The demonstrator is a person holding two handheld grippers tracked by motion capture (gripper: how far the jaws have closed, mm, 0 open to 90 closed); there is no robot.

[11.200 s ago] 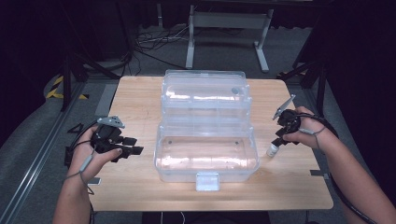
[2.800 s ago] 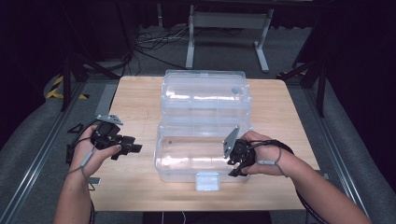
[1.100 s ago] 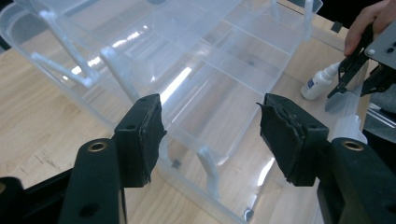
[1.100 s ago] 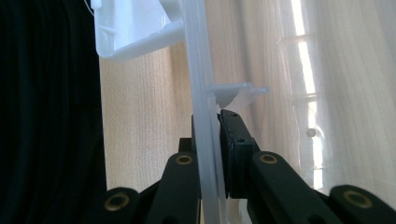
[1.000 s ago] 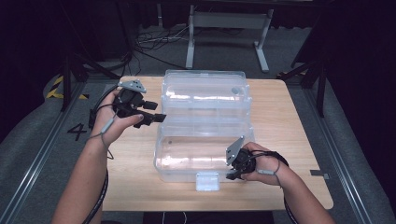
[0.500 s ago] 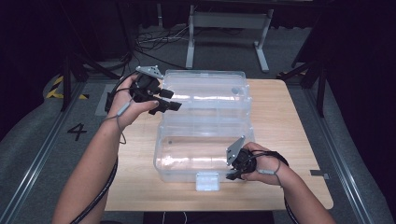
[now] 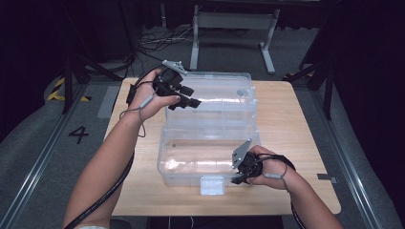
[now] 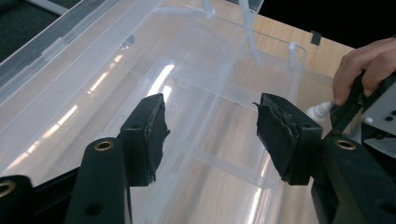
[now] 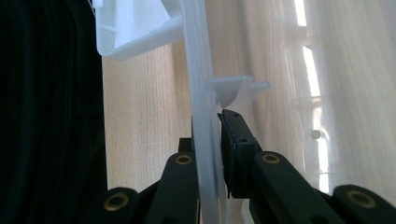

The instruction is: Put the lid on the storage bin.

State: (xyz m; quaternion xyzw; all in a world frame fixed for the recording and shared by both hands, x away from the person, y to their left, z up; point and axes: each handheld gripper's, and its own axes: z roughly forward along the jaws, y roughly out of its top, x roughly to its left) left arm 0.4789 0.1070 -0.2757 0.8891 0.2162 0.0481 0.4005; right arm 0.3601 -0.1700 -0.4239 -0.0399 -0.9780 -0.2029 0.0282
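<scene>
Two tongs: right (image 7: 237, 180) grips box (image 7: 200, 157) front wall, left (image 7: 195, 97) above lid

Clear plastic storage box (image 7: 205, 157) lying wide open on the wooden table, empty. Base nearest the person, white latch tab at the front edge. Lid (image 7: 212, 95) thrown back flat beyond it, joined along the hinge. See-through walls, wood grain visible beneath, long glare streaks running across both halves.

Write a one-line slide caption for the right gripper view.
Right gripper clamped on the thin rim of a clear plastic box, above a wooden table.
</scene>
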